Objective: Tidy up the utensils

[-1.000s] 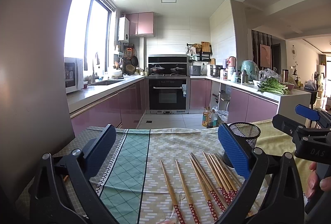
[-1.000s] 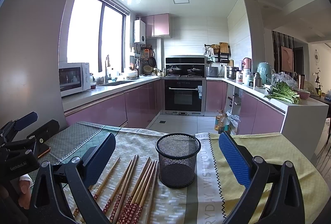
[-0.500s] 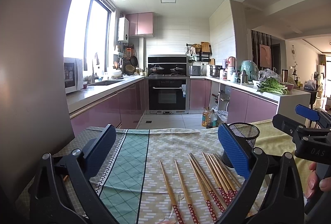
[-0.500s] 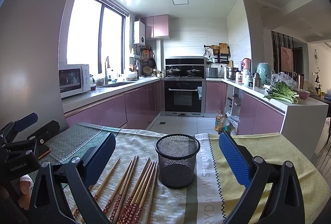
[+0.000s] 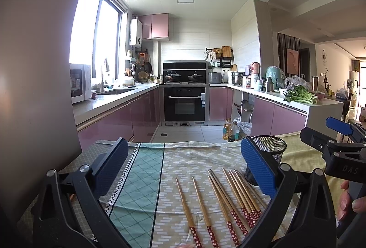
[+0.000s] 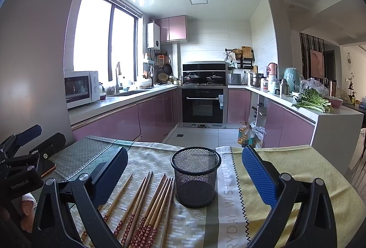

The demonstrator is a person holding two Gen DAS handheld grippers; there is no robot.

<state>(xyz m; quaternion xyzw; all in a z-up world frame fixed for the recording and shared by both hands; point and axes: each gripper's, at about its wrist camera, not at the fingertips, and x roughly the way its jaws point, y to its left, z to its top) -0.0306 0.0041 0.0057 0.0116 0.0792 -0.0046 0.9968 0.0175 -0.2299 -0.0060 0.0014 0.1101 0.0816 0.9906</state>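
Note:
Several wooden chopsticks (image 5: 219, 200) with red patterned ends lie side by side on the table cloth; in the right wrist view the chopsticks (image 6: 146, 204) sit left of a black mesh cup (image 6: 195, 178). The mesh cup (image 5: 270, 152) stands upright and looks empty. My left gripper (image 5: 183, 170) hovers wide open above the chopsticks, holding nothing. My right gripper (image 6: 184, 176) is open too, with the cup between its blue pads (image 6: 258, 177) but farther off. Each gripper shows at the edge of the other's view.
The table carries a patterned cloth (image 5: 146, 170) of green, beige and yellow panels. A phone (image 6: 49, 168) lies near the left edge. Beyond the far edge is a kitchen with pink cabinets (image 6: 155, 115) and an oven (image 6: 202, 105). A person's hand (image 5: 350, 202) holds the right gripper.
Almost nothing has changed; both views shifted only very slightly, and both grippers stay open over the same spots.

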